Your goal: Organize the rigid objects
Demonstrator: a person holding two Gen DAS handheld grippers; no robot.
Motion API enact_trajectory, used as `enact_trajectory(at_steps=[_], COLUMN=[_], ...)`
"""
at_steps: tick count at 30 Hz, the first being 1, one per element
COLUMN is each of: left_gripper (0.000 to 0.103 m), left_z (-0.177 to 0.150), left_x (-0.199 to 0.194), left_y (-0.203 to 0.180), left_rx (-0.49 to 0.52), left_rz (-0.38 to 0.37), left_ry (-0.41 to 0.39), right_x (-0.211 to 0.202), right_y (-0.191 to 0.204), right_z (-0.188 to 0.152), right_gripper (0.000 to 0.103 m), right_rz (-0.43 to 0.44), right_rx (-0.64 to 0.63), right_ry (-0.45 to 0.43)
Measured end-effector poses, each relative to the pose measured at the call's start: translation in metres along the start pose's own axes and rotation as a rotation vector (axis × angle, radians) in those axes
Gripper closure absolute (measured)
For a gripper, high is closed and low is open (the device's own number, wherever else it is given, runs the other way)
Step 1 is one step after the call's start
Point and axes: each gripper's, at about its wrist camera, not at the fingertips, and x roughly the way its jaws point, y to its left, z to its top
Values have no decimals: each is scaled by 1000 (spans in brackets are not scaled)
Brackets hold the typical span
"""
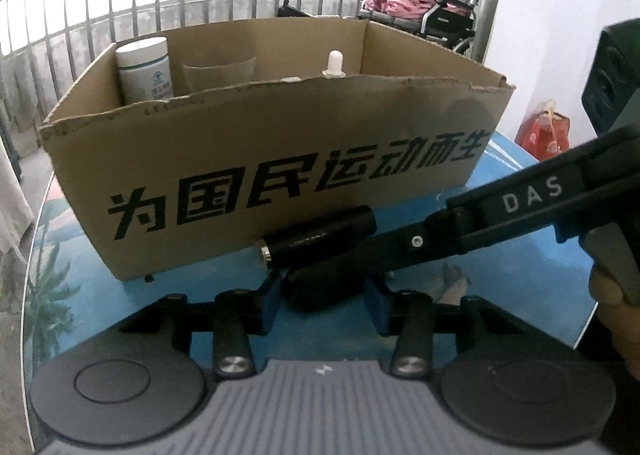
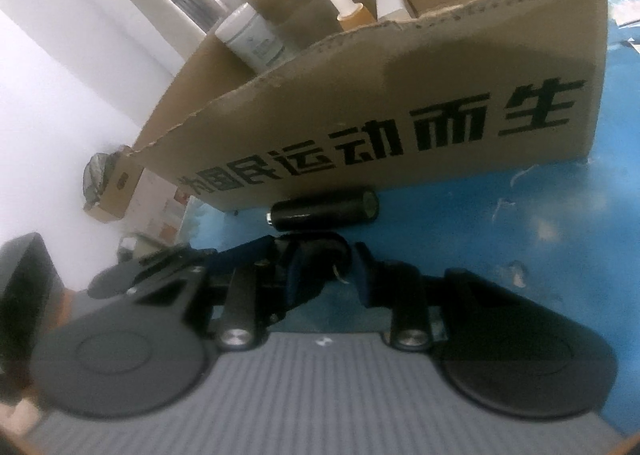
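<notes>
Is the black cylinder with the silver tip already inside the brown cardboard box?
No, the black cylinder lies on the blue tabletop just outside the front wall of the cardboard box.

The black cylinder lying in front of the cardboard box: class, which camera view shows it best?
The right wrist view: the black cylinder lies whole and unobstructed, end cap visible. In the left wrist view the right gripper crosses in front, hiding its lower part.

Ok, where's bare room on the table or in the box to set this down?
Bare tabletop right of the black cylinder, along the box front. Inside, free right of the white-capped container, floor hidden. Crowded: left gripper and right gripper around the black object beside the cylinder.
</notes>
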Motion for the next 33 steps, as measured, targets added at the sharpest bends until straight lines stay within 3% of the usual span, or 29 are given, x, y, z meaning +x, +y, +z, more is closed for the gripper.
enact_trajectory(at_steps=[14,19,24,28,33], left_gripper=[58,58,57,57,57], left_z=[21,58,113,156,188], left_x=[-56,-77,-68,-35,22], left_y=[-10,-20,-28,-29,-21], left_rx=[6,67,113,118,75], left_rz=[22,26,-2,-62,-164], left_ry=[-146,-252,-318,-282,-129], right_x=[-48,-87,-119,-126,-118], right_y=[33,49,56,44,11], right_z=[2,18,56,96,132], right_gripper=[76,76,76,76,76], right_rz=[33,50,29,-13,-71], right_rx=[-52,-96,-152,-168,-142], right_ry=[-102,-206,-326,-379,-363])
